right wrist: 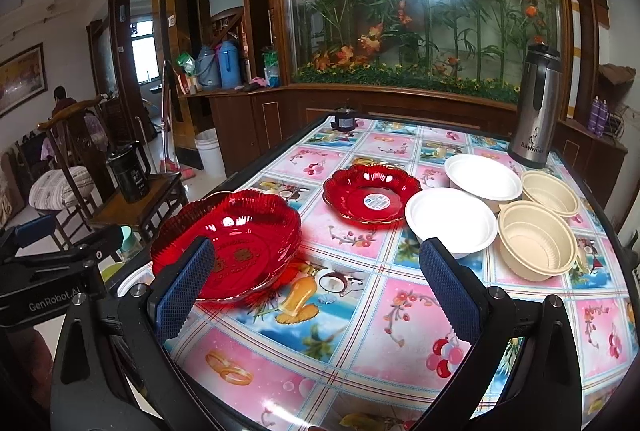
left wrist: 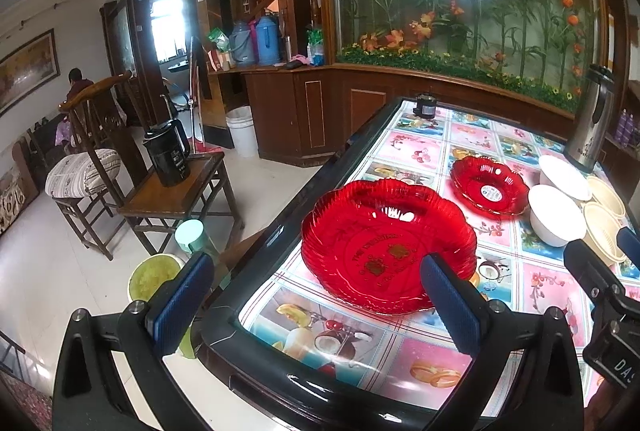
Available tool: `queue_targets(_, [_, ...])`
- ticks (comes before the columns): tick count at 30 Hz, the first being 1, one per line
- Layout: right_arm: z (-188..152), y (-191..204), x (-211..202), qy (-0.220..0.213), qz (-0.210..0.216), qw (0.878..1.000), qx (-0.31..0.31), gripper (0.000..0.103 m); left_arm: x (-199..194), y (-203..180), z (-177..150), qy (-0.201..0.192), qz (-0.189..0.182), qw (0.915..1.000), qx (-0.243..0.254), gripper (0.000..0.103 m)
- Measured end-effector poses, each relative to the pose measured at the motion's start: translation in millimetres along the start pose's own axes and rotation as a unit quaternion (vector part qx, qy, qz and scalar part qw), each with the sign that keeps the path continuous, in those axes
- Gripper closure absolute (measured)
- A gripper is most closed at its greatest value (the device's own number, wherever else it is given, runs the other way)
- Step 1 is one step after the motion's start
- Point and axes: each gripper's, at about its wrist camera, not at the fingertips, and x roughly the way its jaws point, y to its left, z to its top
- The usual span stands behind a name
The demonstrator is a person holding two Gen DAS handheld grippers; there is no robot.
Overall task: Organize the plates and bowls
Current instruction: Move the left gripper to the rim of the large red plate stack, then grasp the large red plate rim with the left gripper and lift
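A large red plate (left wrist: 384,243) lies near the table's front left corner; it also shows in the right wrist view (right wrist: 240,231). A smaller red plate (left wrist: 488,185) (right wrist: 370,199) lies beyond it. Two white bowls (right wrist: 450,219) (right wrist: 482,177) and two beige bowls (right wrist: 536,243) (right wrist: 552,193) stand to its right. My left gripper (left wrist: 316,291) is open and empty, just in front of the large plate. My right gripper (right wrist: 320,279) is open and empty above the table, right of the large plate.
A steel thermos (right wrist: 534,111) stands at the table's back right. A small black object (right wrist: 344,119) sits at the far edge. Left of the table (right wrist: 360,331) are a wooden stool with a black kettle (left wrist: 168,155), a chair (left wrist: 84,167) and a green cup (left wrist: 196,237).
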Motion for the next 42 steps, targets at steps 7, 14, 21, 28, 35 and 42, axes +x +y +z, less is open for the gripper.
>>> queue_targets(7, [1, 4, 15, 0.009, -0.003, 1.000, -0.002, 0.000, 18, 2, -2, 0.017, 0.004, 0.9998, -0.003, 0.000])
queue_targets(14, [6, 13, 30, 0.014, -0.003, 1.000, -0.013, 0.000, 34, 4, -2, 0.029, 0.006, 0.9995, -0.007, 0.000])
queue_targets(21, [12, 17, 50, 0.020, -0.007, 1.000, -0.016, 0.000, 53, 10, 1, 0.040, 0.010, 0.9991, -0.012, 0.000])
queue_targets(28, [17, 16, 80, 0.043, -0.009, 0.999, -0.006, 0.000, 80, 11, 8, 0.060, 0.011, 0.9981, -0.012, 0.000])
queue_targets(35, [11, 15, 111, 0.080, -0.001, 0.997, 0.005, 0.000, 124, 25, 7, 0.140, -0.003, 0.9892, -0.042, 0.000])
queue_targets(42, [10, 15, 147, 0.126, -0.001, 0.992, 0.016, 0.000, 155, 30, 11, 0.201, 0.015, 0.9774, -0.066, 0.000])
